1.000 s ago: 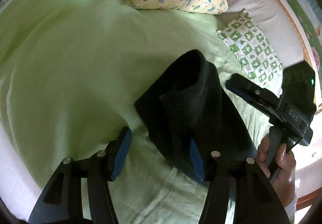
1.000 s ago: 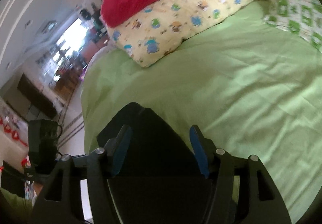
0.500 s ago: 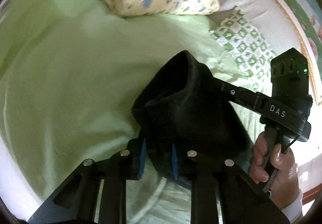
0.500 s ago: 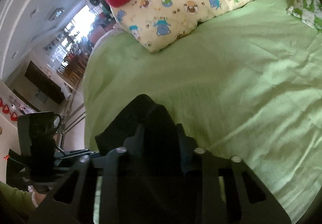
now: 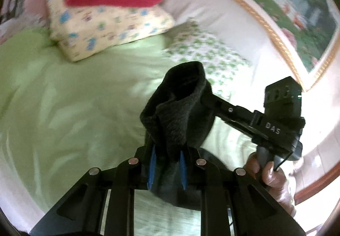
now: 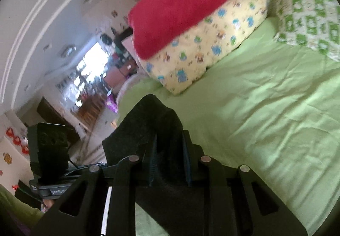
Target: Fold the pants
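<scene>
Both grippers are clamped on the same dark pants (image 5: pixel 180 113), held up off the green sheet (image 5: pixel 74 108). In the left wrist view the left gripper (image 5: pixel 166 167) has its blue pads (image 5: pixel 152 169) closed tight on a bunched fold of the fabric, which rises ahead of the fingers into a rounded hump. The right gripper (image 5: pixel 209 98) comes in from the right side, its tips buried in the far edge of that same hump, the person's hand (image 5: pixel 269 176) on its handle. In the right wrist view the right gripper (image 6: pixel 170 161) pinches the dark cloth between its pads, fabric peaking ahead and draping below. Past the pants lies a yellow patterned pillow (image 6: pixel 208 49) with a red cushion (image 6: pixel 178 11) on top.
</scene>
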Demonstrator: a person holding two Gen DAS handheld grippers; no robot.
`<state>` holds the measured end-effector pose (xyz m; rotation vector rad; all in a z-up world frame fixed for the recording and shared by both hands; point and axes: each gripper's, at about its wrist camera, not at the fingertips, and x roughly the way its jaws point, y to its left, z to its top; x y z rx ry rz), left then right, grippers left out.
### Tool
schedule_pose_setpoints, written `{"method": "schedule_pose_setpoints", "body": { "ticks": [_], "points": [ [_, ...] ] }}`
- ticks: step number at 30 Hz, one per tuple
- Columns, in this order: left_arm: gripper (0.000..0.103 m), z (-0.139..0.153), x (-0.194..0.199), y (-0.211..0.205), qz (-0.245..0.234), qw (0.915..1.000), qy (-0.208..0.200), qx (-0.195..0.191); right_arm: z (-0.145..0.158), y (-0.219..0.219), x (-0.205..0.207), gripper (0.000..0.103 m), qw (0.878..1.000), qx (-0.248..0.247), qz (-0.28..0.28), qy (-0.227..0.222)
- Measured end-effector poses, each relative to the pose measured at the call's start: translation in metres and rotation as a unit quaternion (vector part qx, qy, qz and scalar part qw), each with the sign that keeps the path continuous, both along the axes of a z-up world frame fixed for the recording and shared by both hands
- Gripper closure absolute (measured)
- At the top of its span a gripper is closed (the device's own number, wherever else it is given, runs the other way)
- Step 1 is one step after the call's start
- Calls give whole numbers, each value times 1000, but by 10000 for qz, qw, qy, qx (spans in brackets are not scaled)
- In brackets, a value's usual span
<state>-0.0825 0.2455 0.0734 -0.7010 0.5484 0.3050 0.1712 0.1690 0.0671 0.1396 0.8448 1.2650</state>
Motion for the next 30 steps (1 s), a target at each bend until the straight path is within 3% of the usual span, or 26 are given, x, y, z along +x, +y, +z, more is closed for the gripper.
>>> {"method": "schedule_pose_setpoints", "body": {
  "ticks": [5, 11, 21, 30],
  "points": [
    [84, 31, 21, -46, -567, 9976, -198, 355, 17, -56, -6, 80, 9984, 442, -324, 119],
    [84, 43, 43, -99, -1211, 9910, -272, 498, 24, -131, -16, 80, 9943, 758, -724, 169],
    [84, 37, 76, -180, -2076, 9759, -62, 669, 1, -232, -31, 80, 9829, 1057, -1474, 323],
    [84, 15, 100, -230, -2637, 9618, 253, 684, -30, -292, -46, 80, 9708, 1237, -1989, 523]
  ]
}}
